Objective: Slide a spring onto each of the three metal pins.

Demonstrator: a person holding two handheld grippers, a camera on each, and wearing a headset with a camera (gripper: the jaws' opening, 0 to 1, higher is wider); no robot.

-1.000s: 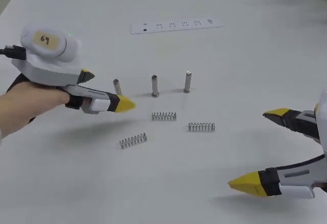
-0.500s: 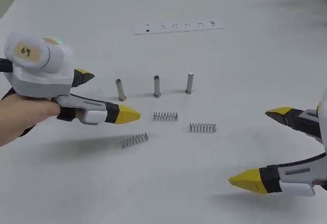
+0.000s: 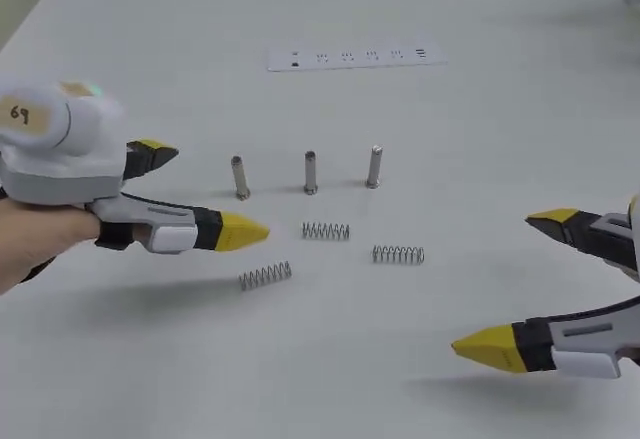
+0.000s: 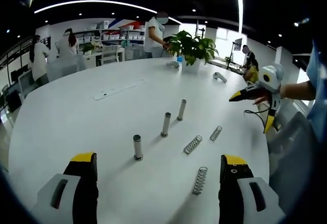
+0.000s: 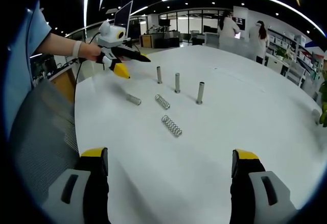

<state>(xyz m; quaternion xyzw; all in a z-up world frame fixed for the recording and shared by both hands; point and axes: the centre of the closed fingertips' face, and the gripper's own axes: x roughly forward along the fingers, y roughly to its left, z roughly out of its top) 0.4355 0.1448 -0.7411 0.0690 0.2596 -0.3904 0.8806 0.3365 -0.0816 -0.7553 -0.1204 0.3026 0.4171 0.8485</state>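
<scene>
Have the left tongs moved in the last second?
Yes. In the head view the left tongs have drawn back from the left pin toward the near spring.

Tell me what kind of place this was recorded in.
Probably an open-plan office or lab: a big white table, a potted plant on it, shelves along the back wall, people standing about.

"69" label [image 3: 19,114] atop left tongs [image 3: 208,190]
</scene>
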